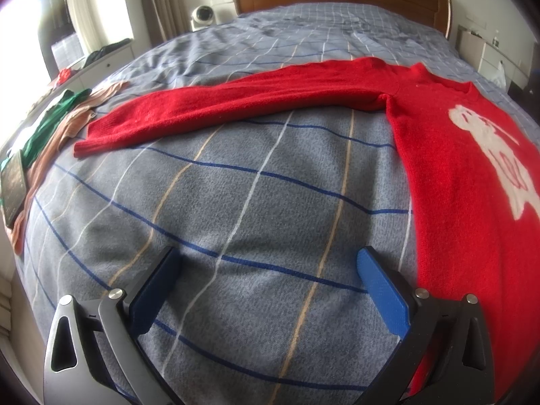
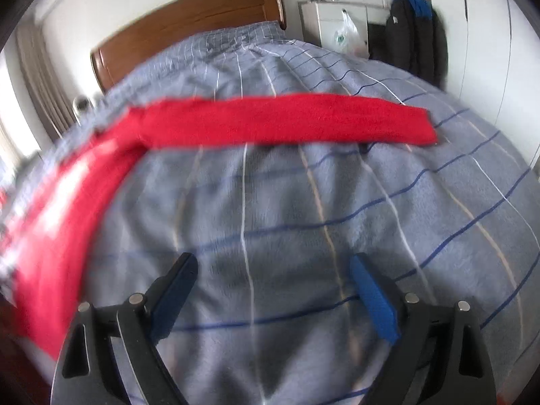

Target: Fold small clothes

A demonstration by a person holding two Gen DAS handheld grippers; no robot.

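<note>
Both claws, left (image 1: 268, 265) and right (image 2: 273, 271), gape wide over bedspread (image 1: 236, 202) beside red sweater (image 1: 455, 168).

No text, number, label or brand can be read in either view. The red sweater (image 1: 455, 175) carries a white knitted motif (image 1: 496, 155) on its front, but it runs off the edge of the left wrist view and its shapes do not resolve into any letter or word. A dark flat device (image 1: 13, 185) at the left edge of the bed shows faint marks on its face, too small to make out. In the right wrist view a white plastic bag (image 2: 346, 35) hanging on the cabinet bears a small green mark, too blurred to read as a sign or name.
</note>
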